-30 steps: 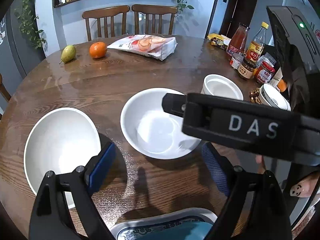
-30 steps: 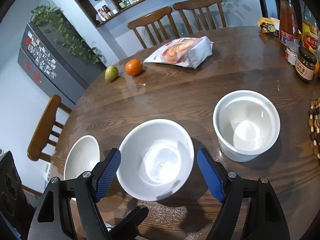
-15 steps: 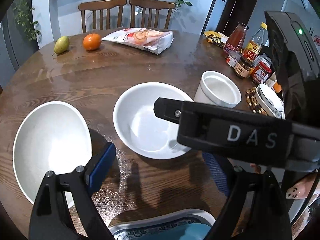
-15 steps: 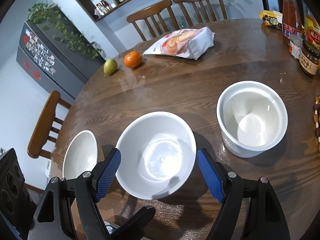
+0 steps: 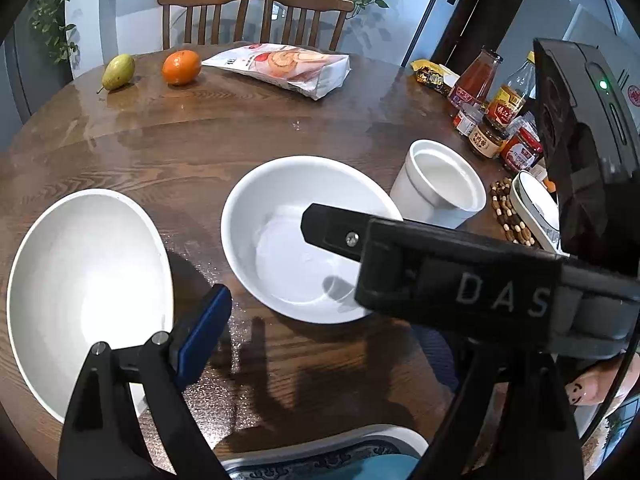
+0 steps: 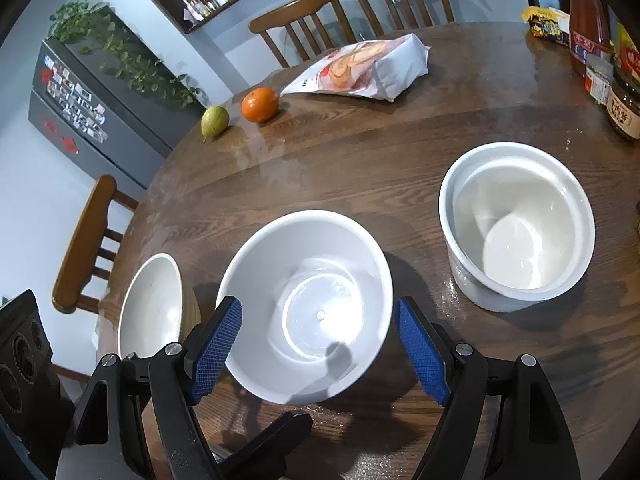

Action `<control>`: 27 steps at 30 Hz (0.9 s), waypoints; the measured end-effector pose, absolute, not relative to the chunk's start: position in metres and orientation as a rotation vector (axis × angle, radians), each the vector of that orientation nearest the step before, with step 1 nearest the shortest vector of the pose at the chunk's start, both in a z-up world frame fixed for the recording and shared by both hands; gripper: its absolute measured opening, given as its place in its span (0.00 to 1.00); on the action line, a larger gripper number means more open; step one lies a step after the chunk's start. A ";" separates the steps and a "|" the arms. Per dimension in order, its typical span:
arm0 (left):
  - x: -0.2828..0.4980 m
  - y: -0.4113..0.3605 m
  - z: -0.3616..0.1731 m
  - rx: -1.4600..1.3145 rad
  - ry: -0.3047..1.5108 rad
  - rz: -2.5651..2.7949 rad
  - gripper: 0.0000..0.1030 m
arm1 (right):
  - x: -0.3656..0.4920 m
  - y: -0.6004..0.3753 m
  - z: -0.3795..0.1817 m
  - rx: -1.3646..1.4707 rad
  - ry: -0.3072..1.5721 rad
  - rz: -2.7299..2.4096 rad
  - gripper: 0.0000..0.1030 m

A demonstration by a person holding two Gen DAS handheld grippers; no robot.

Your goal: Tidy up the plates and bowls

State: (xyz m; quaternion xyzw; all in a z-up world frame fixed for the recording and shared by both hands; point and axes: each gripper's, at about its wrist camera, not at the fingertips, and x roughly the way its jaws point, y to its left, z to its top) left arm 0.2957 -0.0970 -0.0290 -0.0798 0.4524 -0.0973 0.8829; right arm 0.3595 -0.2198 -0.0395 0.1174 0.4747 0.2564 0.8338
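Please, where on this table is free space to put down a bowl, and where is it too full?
Free: the wide bare wood between the middle bowl and the orange and snack bag. Crowded: the side by the jars and bottles, beyond the deep white pot.

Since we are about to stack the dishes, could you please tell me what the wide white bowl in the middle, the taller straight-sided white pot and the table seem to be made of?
Wide white bowl: probably glazed ceramic; smooth, glossy, bright glints inside.
Taller straight-sided white pot: likely the same glazed ceramic, thick rim, shiny interior.
Round brown table: wood or wood veneer with visible grain, varnished; it mirrors the light.
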 end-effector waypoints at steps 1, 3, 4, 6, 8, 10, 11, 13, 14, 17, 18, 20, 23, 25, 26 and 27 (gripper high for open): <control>0.296 -0.096 -0.030 -0.168 0.944 -0.206 0.85 | 0.359 -0.220 -0.039 0.246 1.005 0.545 0.79; 0.298 -0.096 -0.032 -0.176 0.951 -0.221 0.83 | 0.360 -0.219 -0.040 0.241 1.007 0.550 0.79; 0.299 -0.095 -0.032 -0.181 0.953 -0.223 0.83 | 0.360 -0.219 -0.040 0.243 1.008 0.554 0.79; 0.299 -0.095 -0.033 -0.186 0.954 -0.224 0.83 | 0.360 -0.219 -0.041 0.250 1.007 0.562 0.79; 0.298 -0.095 -0.032 -0.189 0.939 -0.227 0.82 | 0.360 -0.219 -0.041 0.250 1.009 0.564 0.79; 0.298 -0.094 -0.031 -0.202 0.935 -0.241 0.82 | 0.360 -0.219 -0.041 0.247 1.007 0.563 0.79; 0.298 -0.094 -0.031 -0.206 0.933 -0.244 0.82 | 0.360 -0.219 -0.042 0.245 1.006 0.563 0.79; 0.298 -0.094 -0.031 -0.208 0.926 -0.245 0.82 | 0.360 -0.218 -0.042 0.242 1.003 0.558 0.77; 0.297 -0.094 -0.031 -0.206 0.920 -0.243 0.82 | 0.360 -0.218 -0.042 0.240 1.002 0.554 0.76; 0.297 -0.096 -0.032 -0.196 0.914 -0.243 0.82 | 0.361 -0.217 -0.044 0.238 1.002 0.546 0.75; 0.297 -0.097 -0.033 -0.193 0.913 -0.242 0.82 | 0.362 -0.218 -0.045 0.240 1.001 0.545 0.72; 0.297 -0.098 -0.033 -0.185 0.908 -0.246 0.82 | 0.363 -0.218 -0.045 0.237 0.997 0.532 0.67; 0.297 -0.097 -0.032 -0.185 0.898 -0.245 0.82 | 0.364 -0.217 -0.047 0.228 0.992 0.523 0.62; 0.298 -0.095 -0.033 -0.189 0.893 -0.239 0.82 | 0.365 -0.216 -0.047 0.200 0.989 0.489 0.50; 0.298 -0.095 -0.033 -0.186 0.891 -0.233 0.81 | 0.366 -0.216 -0.048 0.191 0.989 0.481 0.45; 0.298 -0.095 -0.033 -0.185 0.891 -0.232 0.81 | 0.366 -0.216 -0.049 0.191 0.989 0.478 0.43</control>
